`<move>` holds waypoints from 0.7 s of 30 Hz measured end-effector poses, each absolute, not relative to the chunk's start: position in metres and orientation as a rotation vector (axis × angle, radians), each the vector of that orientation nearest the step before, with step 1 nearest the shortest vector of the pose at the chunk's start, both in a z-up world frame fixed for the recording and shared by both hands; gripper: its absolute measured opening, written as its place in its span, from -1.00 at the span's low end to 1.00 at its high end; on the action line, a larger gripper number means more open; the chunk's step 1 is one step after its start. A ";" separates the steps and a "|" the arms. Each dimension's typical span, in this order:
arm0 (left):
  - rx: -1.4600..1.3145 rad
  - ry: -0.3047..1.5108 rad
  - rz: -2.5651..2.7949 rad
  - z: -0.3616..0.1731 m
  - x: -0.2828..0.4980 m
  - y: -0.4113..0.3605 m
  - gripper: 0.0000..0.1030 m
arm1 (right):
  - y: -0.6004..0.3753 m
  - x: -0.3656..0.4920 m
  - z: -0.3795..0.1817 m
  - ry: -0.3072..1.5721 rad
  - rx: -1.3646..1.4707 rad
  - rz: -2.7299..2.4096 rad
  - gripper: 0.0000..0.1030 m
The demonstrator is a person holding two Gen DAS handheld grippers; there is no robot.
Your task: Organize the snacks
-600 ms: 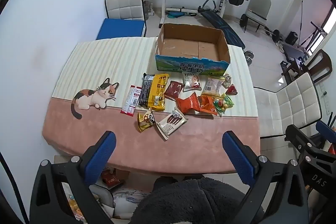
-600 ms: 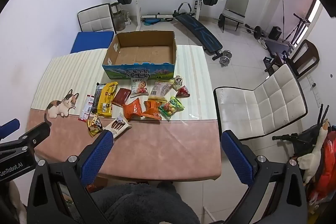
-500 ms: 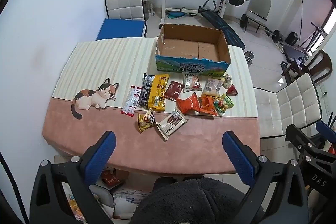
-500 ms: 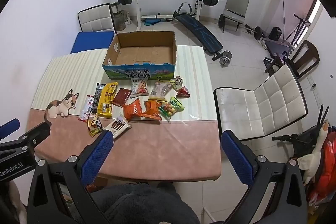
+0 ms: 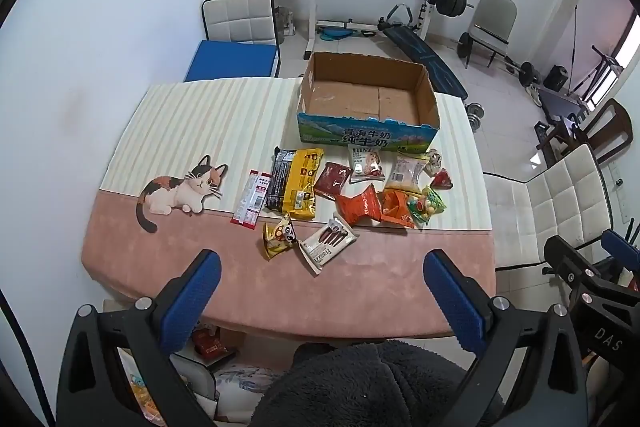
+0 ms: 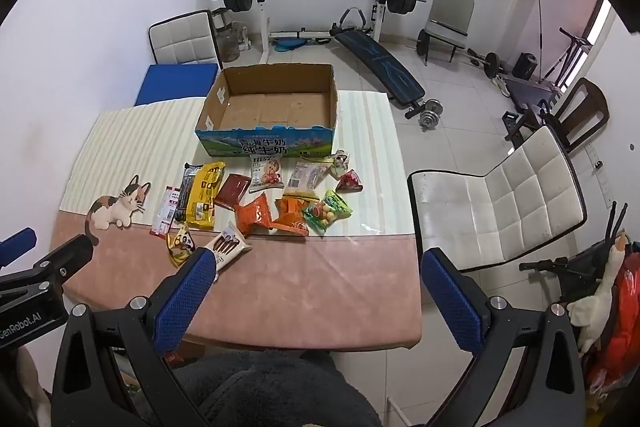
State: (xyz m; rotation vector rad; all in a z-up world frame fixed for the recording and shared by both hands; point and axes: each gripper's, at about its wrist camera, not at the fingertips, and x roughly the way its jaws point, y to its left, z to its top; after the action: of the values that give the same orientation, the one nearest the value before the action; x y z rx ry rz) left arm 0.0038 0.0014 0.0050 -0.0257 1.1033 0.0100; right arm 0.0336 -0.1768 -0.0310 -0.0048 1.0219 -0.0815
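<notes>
Left gripper: blue-padded fingers spread wide apart, holding nothing, hovering above the near pink edge of the table.
Right gripper: fingers likewise spread wide and empty, held over the same near edge; its left pad overlapped the brown-stick packet in view.
Snacks: loose packets lay in a cluster mid-table, just in front of the cardboard box; among them a yellow pack, orange bags, a panda pouch and a red-white strip.
Cardboard box: open-topped, nothing inside, at the far side.
Table cover: a printed cat left of the snacks.
Surroundings: a white chair right of the table.
</notes>
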 end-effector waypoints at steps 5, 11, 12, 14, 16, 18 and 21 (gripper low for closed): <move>-0.027 1.102 0.009 0.006 0.004 0.002 1.00 | -0.181 0.045 -0.031 1.021 -0.003 -0.074 1.00; -0.027 1.099 0.009 0.007 0.006 0.002 1.00 | -0.178 0.048 -0.031 1.022 -0.005 -0.072 1.00; -0.026 1.101 0.008 0.007 0.006 0.001 1.00 | -0.178 0.047 -0.031 1.022 -0.006 -0.073 1.00; -0.026 1.104 0.008 0.007 0.007 0.001 1.00 | -0.179 0.048 -0.032 1.022 -0.006 -0.072 1.00; -0.025 1.105 0.008 0.006 0.008 0.001 1.00 | -0.179 0.048 -0.031 1.022 -0.005 -0.071 1.00; -0.025 1.103 0.007 0.006 0.008 0.001 1.00 | -0.179 0.049 -0.031 1.023 -0.006 -0.070 1.00; -0.027 1.106 0.007 0.006 0.009 0.001 1.00 | -0.178 0.050 -0.029 1.017 -0.004 -0.072 1.00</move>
State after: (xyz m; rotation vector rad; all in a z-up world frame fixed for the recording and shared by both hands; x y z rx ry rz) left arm 0.0086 0.0011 0.0061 -0.0270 1.1055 0.0067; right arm 0.0497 -0.1785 -0.0295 -0.0045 1.0166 -0.0724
